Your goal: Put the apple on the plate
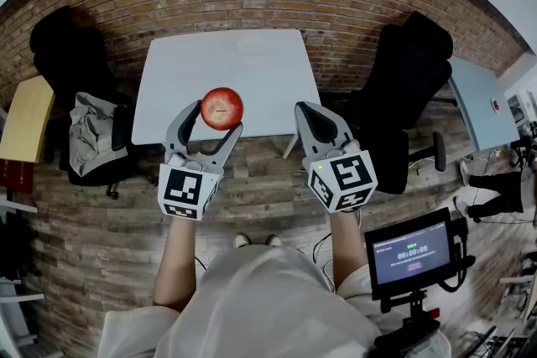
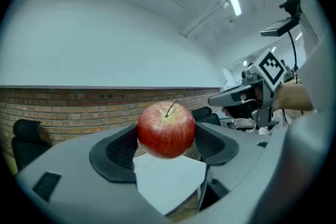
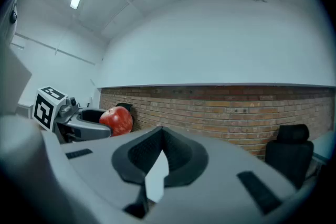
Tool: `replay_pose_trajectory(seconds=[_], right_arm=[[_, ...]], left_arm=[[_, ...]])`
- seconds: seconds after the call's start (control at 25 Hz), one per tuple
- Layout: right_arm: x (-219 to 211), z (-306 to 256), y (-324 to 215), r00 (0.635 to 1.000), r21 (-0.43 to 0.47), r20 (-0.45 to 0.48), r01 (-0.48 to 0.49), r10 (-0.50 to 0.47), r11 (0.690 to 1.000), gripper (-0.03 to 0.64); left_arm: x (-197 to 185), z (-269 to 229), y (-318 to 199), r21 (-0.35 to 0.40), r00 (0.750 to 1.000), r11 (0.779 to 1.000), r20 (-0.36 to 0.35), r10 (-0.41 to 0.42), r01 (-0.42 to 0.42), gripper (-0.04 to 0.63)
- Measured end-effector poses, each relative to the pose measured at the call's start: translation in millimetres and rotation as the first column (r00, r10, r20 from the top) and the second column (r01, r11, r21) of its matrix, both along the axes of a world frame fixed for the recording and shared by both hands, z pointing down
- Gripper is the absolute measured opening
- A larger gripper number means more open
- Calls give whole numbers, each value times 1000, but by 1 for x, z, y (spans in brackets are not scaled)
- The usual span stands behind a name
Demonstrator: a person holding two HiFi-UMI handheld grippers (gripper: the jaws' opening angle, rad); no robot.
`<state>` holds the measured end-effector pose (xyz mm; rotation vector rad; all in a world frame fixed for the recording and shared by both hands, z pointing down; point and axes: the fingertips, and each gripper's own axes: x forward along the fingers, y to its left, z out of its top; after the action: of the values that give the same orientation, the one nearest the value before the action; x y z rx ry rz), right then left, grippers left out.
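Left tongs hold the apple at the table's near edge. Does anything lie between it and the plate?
Nothing visible does. The apple, gripped in the left tongs, hangs over the table at its near edge; bare tabletop runs to the faint plate near the far edge. The right tongs are off to the side.

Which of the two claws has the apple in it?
The left claw: its pads press on either side of the apple. The right claw beside it is shut with nothing between its jaws.

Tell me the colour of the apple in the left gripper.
Red, with a yellowish patch around the stem. The apple shows best in the left gripper view.
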<state>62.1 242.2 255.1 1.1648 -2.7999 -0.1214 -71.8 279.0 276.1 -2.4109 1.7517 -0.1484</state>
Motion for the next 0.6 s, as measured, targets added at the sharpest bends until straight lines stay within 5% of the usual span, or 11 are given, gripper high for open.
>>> replay_pose_trajectory(seconds=[0.6], right_arm=[[-13,5,7,998,-46,64,-8,11,999,3]], left_arm=[[-10,6,3,-3,1000,1000,5,19,-19,344]])
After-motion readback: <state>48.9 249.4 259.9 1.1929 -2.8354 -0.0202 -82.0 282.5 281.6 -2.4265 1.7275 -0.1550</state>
